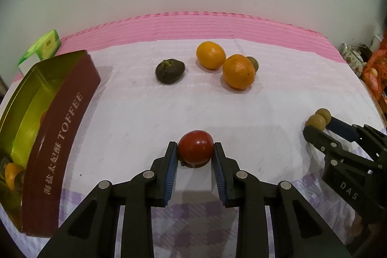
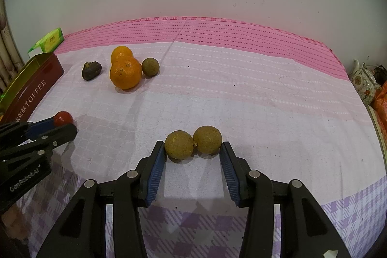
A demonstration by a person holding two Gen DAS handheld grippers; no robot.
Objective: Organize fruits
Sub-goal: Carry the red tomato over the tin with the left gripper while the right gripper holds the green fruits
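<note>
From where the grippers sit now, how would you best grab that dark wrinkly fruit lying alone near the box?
Grip the dark fruit across its short middle, coming from above and the near side. It lies flat as a squat oval, long side running left-right, so fingers fit front and back. Nothing touches it: the oranges sit to its right, the box to its left.

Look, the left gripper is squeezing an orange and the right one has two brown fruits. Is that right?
Not quite. The left gripper is squeezing a red fruit, not an orange, as the left wrist view shows. The right gripper does have two brown fruits.
</note>
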